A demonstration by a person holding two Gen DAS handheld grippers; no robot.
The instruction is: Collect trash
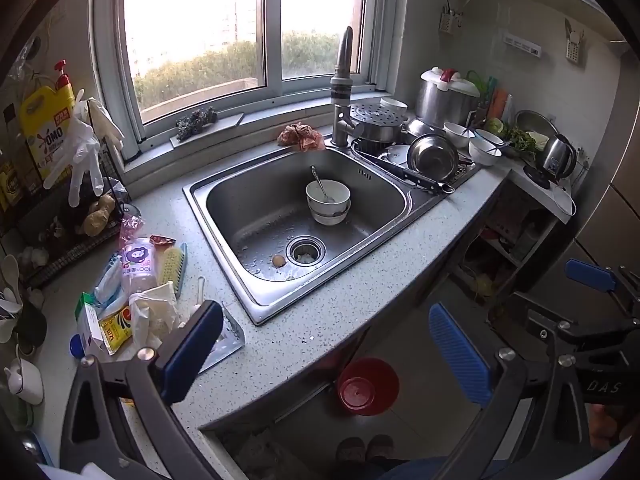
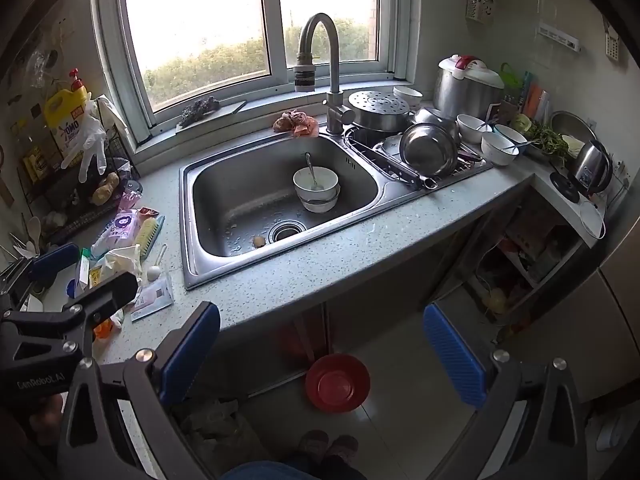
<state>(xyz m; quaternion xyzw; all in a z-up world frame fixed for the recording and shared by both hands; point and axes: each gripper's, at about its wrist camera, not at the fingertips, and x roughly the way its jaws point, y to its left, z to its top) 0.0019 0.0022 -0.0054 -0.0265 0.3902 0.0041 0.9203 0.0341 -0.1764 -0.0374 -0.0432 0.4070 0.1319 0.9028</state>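
Trash (image 1: 132,308) heaped left of sink (image 1: 224,188), beside scrub brush (image 1: 173,266)

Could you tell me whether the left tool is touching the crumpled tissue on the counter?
Apart. The right wrist view shows the left tool open, held above the crumpled tissue.

Kitchen interior. A wide white-framed window (image 2: 256,32) above the rear edge of a speckled grey countertop (image 2: 320,272) admits strong daylight; hedge visible outside. Stainless sink (image 2: 192,184) set into the countertop. Pale tiled wall (image 2: 520,12) at right. Light tiled floor (image 2: 400,360) below.
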